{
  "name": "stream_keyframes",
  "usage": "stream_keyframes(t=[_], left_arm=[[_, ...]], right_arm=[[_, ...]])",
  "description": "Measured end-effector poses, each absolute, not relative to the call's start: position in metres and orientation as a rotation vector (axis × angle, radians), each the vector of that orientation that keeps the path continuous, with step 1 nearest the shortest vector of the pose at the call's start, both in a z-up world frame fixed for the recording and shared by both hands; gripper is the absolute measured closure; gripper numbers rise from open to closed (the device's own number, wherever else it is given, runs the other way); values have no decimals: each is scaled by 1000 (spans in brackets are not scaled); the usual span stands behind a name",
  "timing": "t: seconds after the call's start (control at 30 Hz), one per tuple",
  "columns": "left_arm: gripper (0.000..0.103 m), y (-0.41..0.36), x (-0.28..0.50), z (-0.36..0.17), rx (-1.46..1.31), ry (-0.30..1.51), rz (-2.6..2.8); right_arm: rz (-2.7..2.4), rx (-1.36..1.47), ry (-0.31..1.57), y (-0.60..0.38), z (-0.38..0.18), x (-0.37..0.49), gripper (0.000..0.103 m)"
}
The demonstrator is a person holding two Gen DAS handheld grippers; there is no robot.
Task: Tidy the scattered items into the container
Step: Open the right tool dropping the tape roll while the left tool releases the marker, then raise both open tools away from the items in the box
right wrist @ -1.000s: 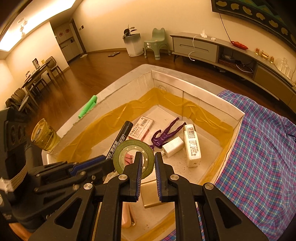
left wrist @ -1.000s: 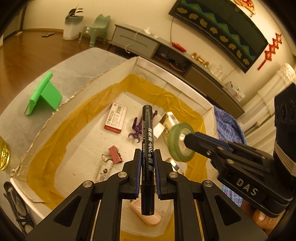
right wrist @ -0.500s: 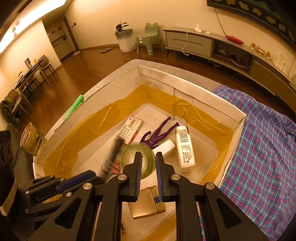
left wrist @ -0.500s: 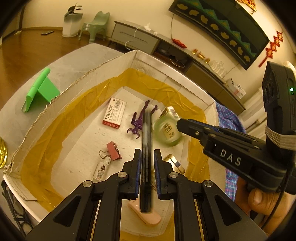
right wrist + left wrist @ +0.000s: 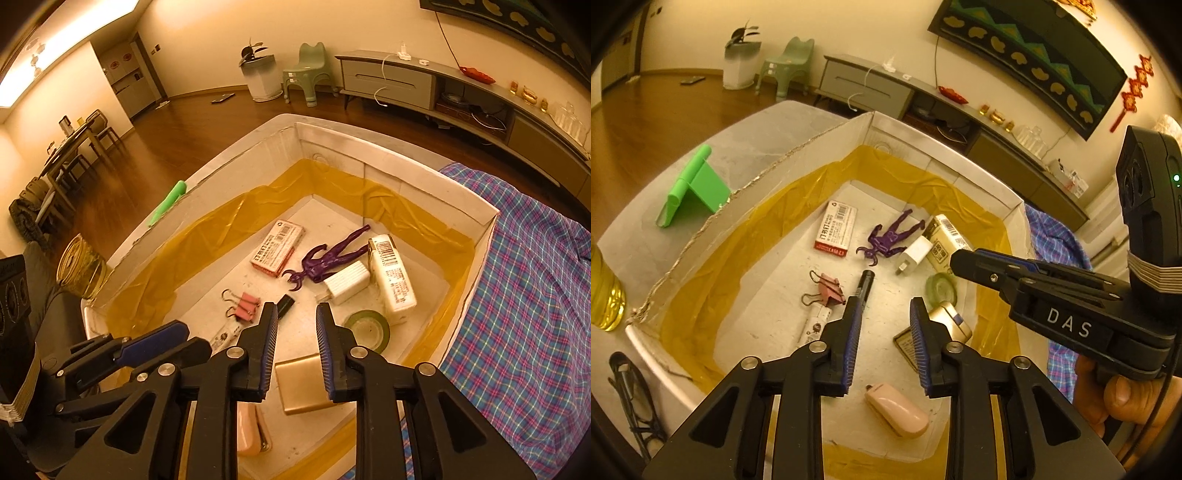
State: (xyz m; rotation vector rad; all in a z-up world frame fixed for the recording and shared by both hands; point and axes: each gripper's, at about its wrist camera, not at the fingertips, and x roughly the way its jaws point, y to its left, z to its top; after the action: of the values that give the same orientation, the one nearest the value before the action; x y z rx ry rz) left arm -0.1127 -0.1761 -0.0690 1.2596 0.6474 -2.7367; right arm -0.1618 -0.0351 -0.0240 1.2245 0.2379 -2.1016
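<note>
Both tongs, left (image 5: 882, 332) and right (image 5: 293, 343), are opening, empty, above the box (image 5: 406, 173).

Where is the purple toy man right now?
The purple toy figure lies on the floor of the white box, toward its far side in the right wrist view, between the red-and-white staples box and the white charger plug.

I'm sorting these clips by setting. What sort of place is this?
Most likely a home living room: a TV cabinet along the wall, a small chair on wood floor, and a dining table further back.
</note>
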Motion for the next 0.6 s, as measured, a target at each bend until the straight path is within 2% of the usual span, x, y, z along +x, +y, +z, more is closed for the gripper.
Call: stream_keyframes(t=[0.1, 0.47, 0.53, 0.6], left_arm=[[72, -177, -108, -66, 1234, 639, -2739], [68, -177, -95, -61, 1181, 609, -2747], [68, -177, -94, -60, 1171, 611, -2747], [68, -177, -93, -59, 1169, 612, -2758]], right_arm=[[-2094, 1222, 245, -34, -22, -156, 73], [-2074, 1196, 291, -21, -12, -128, 68], [-2070, 1177, 310, -19, -9, -119, 61], [-2065, 1158, 331, -18, -6, -111, 60]])
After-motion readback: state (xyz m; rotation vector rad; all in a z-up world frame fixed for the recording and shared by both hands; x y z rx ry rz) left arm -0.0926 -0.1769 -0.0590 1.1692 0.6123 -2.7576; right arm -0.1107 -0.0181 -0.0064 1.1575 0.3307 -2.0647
